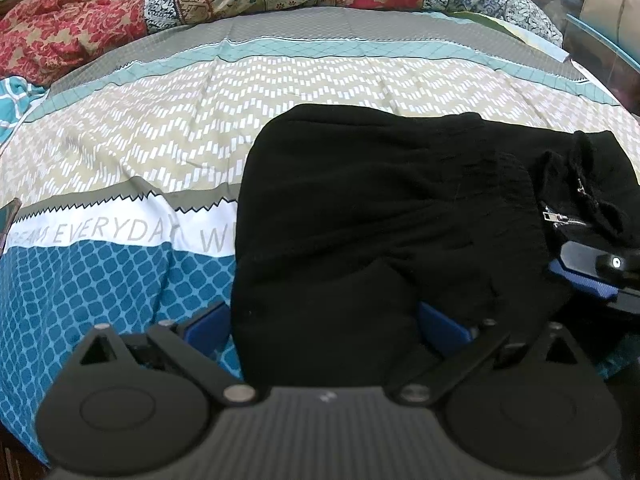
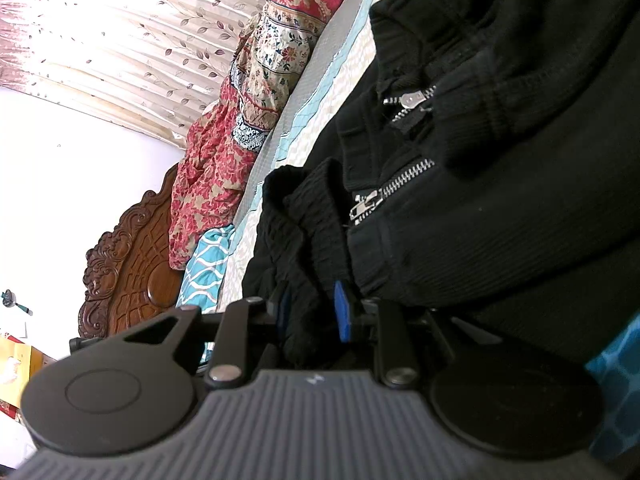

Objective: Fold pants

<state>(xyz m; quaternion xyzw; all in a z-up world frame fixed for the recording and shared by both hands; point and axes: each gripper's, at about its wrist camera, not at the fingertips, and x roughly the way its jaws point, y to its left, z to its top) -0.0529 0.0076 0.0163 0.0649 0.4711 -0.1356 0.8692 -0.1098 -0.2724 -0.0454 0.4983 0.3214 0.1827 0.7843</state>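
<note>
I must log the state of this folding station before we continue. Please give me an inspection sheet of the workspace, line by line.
Surface: bed with patterned bedsheet, beige, teal and blue bands, printed words; some wrinkles.
Job's things: black pants, partly folded in a bundle, zippers showing.
Clutter: red floral quilt heaped at the far edge; teal patterned cloth beside it.
Grippers: left claw wide apart around a fold of the pants; right claw closed on a ribbed edge of the pants.
Cables: nothing seen.
Surroundings: carved wooden headboard, leaf-print curtain, white wall.
</note>
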